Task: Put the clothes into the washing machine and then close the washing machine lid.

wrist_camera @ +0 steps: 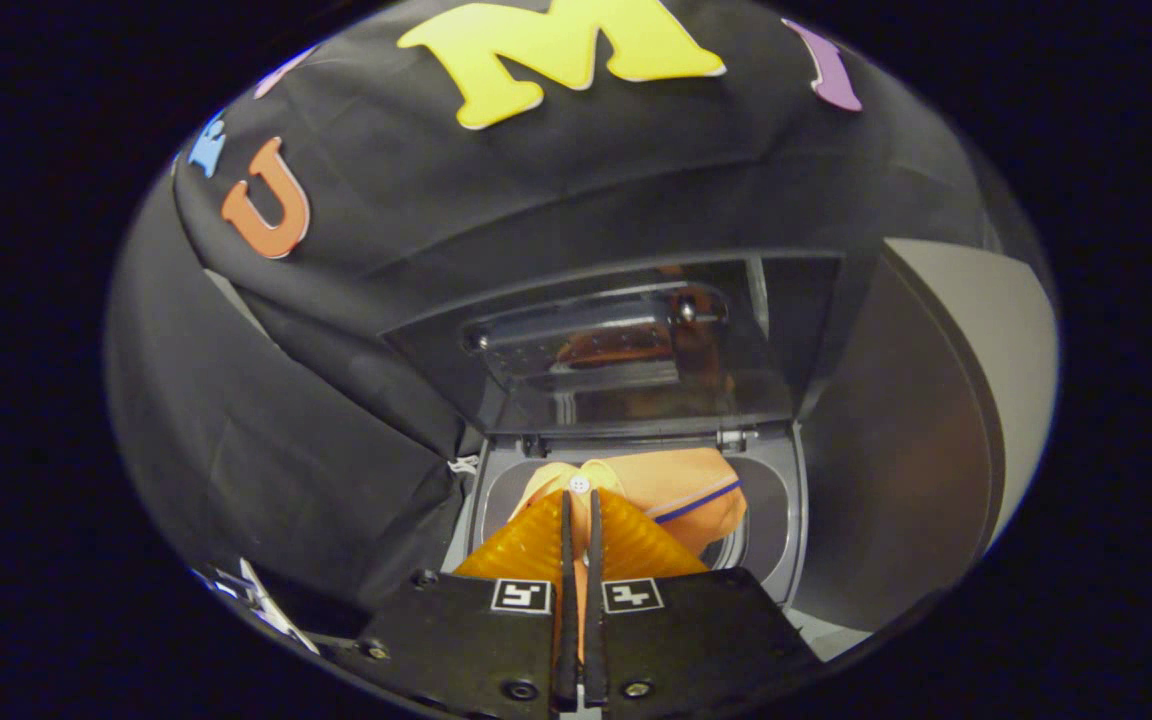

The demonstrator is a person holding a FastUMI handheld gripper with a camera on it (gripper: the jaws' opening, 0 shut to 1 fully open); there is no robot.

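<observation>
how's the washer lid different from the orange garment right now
The washer lid is dark, glossy and rigid, standing raised open; the orange garment is soft and crumpled, hanging into the drum opening. The lid stands free beyond the hand-held gripper; the garment is pinched between its fingers.

I see an orange garment (681, 490) with a blue stripe, my gripper (581, 500) with ribbed amber pads, a grey washer lid (626, 350)
</observation>
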